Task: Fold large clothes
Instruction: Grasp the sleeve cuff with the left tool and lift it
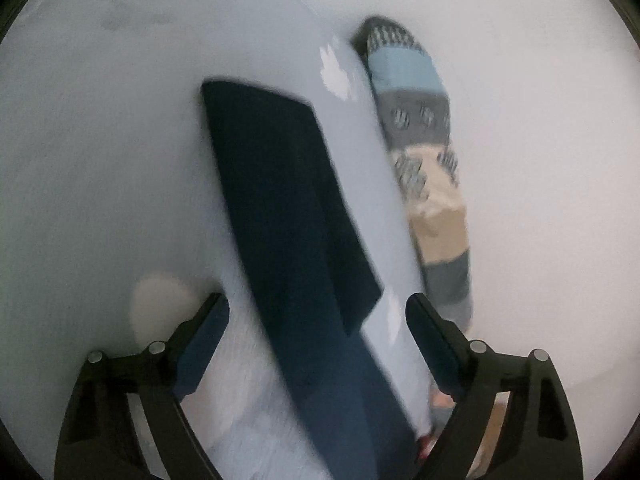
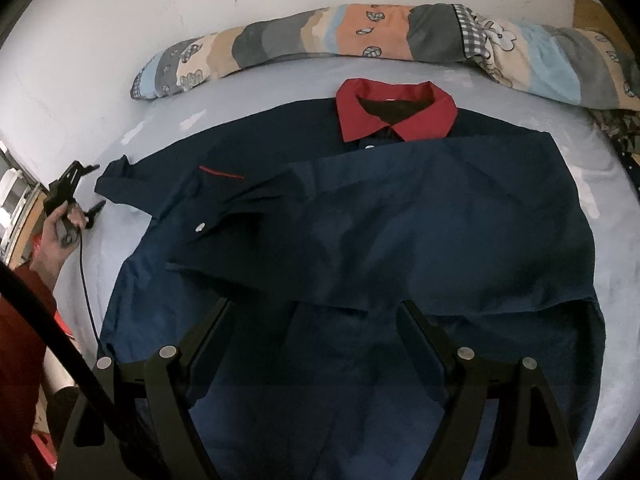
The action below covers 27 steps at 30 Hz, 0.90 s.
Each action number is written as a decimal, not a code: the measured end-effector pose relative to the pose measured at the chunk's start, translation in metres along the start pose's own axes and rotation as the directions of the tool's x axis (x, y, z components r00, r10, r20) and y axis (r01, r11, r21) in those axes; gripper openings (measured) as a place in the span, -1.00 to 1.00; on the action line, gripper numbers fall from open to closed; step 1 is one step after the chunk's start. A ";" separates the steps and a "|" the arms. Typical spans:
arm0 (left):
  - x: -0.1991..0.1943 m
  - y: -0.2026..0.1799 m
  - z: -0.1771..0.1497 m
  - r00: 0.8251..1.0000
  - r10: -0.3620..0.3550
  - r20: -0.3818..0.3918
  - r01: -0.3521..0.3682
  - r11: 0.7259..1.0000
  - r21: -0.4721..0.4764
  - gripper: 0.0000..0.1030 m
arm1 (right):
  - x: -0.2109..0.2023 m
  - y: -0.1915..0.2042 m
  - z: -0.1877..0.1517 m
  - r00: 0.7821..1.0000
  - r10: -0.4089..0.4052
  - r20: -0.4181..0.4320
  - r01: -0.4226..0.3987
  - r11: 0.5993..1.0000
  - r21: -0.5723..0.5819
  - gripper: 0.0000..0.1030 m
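Navy cloth: the shirt [image 2: 400, 240] was seen spread flat on the pale blue bed sheet [image 2: 600, 184], front up.
Collar: the red collar [image 2: 396, 114] was found at the shirt's far end, pointed toward the rolled quilt.
Fold: one side panel was seen laid across the shirt's chest, a snap button [image 2: 200, 227] left showing on the flap beside it.
Sleeve: the short sleeve [image 1: 288, 208] was caught sticking out from the shirt's side, flat on the sheet; the left wrist view was blurred.
Quilt: a patterned rolled quilt [image 2: 360, 36] was seen beyond the collar, against the white wall [image 2: 160, 8].
Left gripper [image 1: 318, 320]: held just off the sleeve's end, jaws spread wide, nothing pinched between them; it was also spotted from the right wrist view, gripped in a hand [image 2: 50, 236].
Right gripper [image 2: 316, 320]: poised above the shirt's lower half, fingers parted, no cloth caught.
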<state>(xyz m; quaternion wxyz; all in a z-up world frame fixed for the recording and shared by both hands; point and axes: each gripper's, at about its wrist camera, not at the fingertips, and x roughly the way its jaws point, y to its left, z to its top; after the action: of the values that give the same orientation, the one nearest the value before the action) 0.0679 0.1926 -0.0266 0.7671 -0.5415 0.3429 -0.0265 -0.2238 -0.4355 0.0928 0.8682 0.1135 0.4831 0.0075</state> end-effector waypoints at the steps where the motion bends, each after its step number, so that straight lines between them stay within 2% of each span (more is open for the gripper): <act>1: 0.004 0.001 0.006 1.000 -0.013 0.010 0.014 1.000 -0.016 0.73 | 0.001 0.000 0.000 1.000 -0.004 0.000 0.004 1.000 -0.003 0.67; 6: 0.025 0.009 0.034 0.997 -0.072 0.033 0.075 0.992 -0.100 0.73 | 0.003 -0.003 0.002 1.000 -0.016 0.007 0.016 1.000 0.008 0.67; 9: 0.032 0.002 0.040 0.995 -0.081 0.055 0.085 0.994 -0.073 0.73 | 0.005 -0.006 0.002 1.000 -0.022 0.009 0.022 1.000 0.018 0.67; 10: 0.032 0.000 0.040 0.995 -0.070 0.070 0.074 0.996 -0.056 0.64 | 0.005 -0.007 0.002 1.000 -0.025 0.008 0.025 0.999 0.022 0.67; 12: 0.037 -0.008 0.041 0.997 -0.011 0.079 0.011 1.000 0.005 -0.73 | 0.006 -0.010 0.002 1.000 -0.028 0.007 0.028 0.999 0.033 0.67; 13: 0.037 -0.006 0.041 0.998 0.017 0.065 -0.018 1.000 0.014 -0.91 | 0.006 -0.012 0.002 1.000 -0.029 0.008 0.028 0.999 0.040 0.67; 16: 0.028 -0.007 0.039 0.996 0.008 0.089 -0.014 0.998 0.063 -0.91 | 0.004 -0.015 0.004 0.999 -0.032 0.015 0.031 0.998 0.053 0.67; 19: 0.007 -0.015 0.036 0.992 -0.038 0.121 0.028 0.996 0.080 -0.91 | -0.001 -0.018 0.005 0.999 -0.032 0.031 0.030 0.998 0.063 0.67; 22: -0.020 -0.042 0.030 0.986 -0.077 0.148 0.053 0.986 0.160 -0.91 | -0.008 -0.024 0.007 0.998 -0.036 0.050 0.032 0.996 0.085 0.67; 24: -0.039 -0.071 0.025 0.980 -0.133 0.148 0.100 0.972 0.211 -0.91 | -0.016 -0.031 0.008 0.997 -0.036 0.073 0.028 0.993 0.111 0.67; 27: -0.064 -0.121 0.008 0.969 -0.213 0.121 0.170 0.940 0.297 -0.91 | -0.031 -0.043 0.010 0.993 -0.048 0.112 0.031 0.988 0.148 0.67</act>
<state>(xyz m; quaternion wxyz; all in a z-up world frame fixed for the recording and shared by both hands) 0.0639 0.1750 0.1095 0.8545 -0.4570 0.2217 -0.1089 -0.2357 -0.4834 0.1147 0.8838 0.1676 0.4337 -0.0516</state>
